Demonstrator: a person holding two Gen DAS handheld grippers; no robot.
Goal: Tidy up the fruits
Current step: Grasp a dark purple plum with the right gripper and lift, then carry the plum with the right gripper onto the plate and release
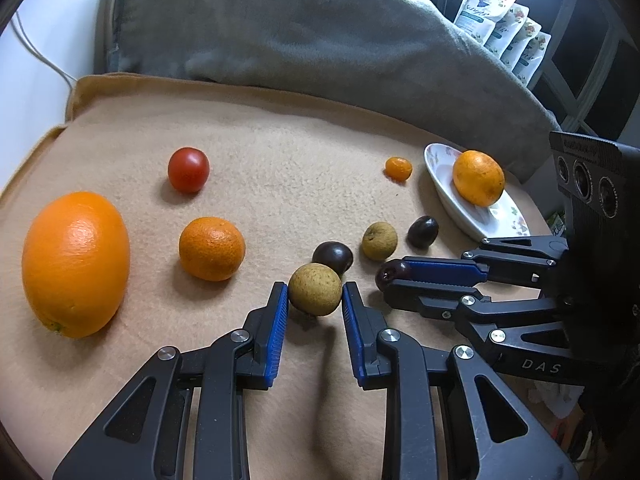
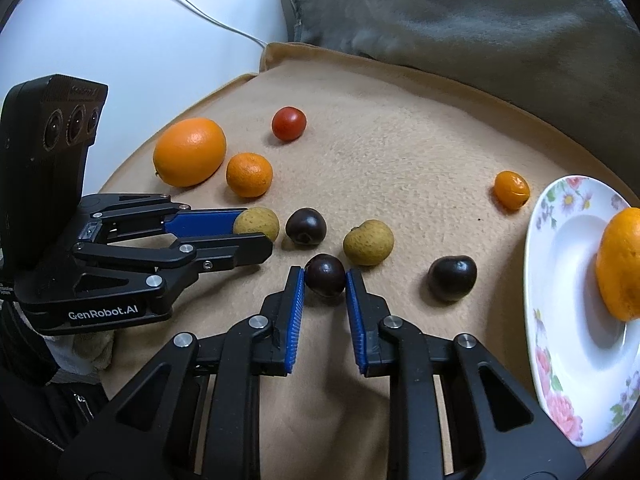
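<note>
A tan blanket covers the tabletop (image 1: 280, 152), grey cushion behind. Our left tongs (image 1: 315, 294) sit clamped on a tan longan (image 1: 315, 289) at lower centre; our right tongs (image 2: 325, 280) pinch a dark plum (image 2: 325, 275). Both fruits are round and smooth, so we judge either could squirt out and roll into its neighbours. At the right edge, the floral plate (image 2: 560, 248) holds just one orange (image 2: 620, 264).
</note>
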